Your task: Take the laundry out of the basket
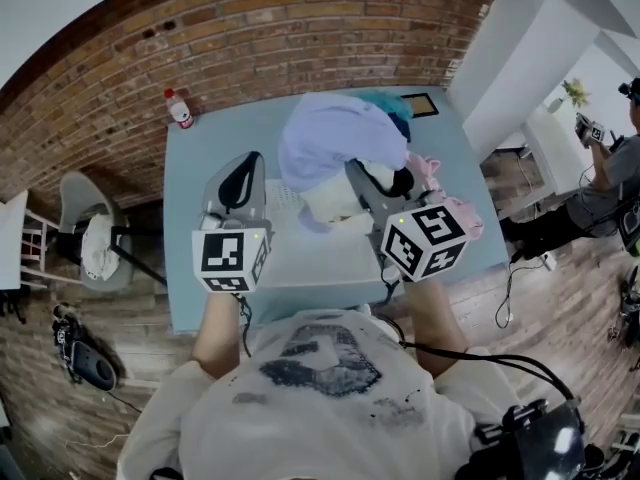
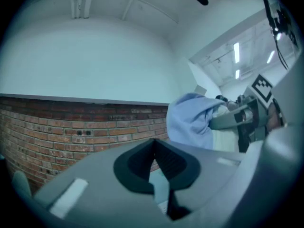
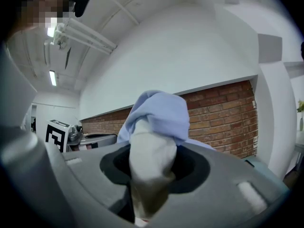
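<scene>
One lavender garment (image 3: 159, 113) in right gripper (image 3: 151, 167)

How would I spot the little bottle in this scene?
Find the pale blue table in front of the brick wall. At its far left corner, well apart from the laundry, stands a small bottle. It alone is hard and upright, with a red cap.
</scene>
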Tool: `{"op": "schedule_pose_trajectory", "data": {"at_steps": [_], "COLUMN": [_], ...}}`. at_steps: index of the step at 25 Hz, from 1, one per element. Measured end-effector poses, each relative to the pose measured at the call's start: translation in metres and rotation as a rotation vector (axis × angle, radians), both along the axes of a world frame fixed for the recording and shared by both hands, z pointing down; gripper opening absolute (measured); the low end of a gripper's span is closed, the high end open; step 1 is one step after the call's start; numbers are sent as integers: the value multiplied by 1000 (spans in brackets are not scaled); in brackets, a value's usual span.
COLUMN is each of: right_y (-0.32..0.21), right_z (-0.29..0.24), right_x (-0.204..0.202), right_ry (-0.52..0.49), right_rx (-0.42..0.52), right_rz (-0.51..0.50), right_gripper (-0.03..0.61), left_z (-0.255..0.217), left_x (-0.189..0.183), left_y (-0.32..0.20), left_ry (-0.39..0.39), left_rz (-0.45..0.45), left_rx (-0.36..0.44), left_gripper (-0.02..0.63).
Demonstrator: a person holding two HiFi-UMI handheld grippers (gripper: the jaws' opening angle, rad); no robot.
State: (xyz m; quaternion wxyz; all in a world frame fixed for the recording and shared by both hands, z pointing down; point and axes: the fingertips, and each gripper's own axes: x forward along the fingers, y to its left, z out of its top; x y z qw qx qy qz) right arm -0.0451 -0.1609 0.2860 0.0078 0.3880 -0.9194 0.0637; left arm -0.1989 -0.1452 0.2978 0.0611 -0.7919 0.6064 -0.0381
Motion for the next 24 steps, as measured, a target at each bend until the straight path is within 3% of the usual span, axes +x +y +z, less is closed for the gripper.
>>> {"op": "schedule_pose_trajectory", "data": {"at_steps": [24], "right_y": [-5], "right_z": [16], "right_x": [16], "right_ry": [-1], "right_rx": [-21], "right_rz": [21], "right_gripper": [160], "left_z": [13], "left_x": [19], "left_y": [-7], "left_ry": [-16], "left_rz": [11], "left_rx": [-41], "left_gripper": [-9]}}
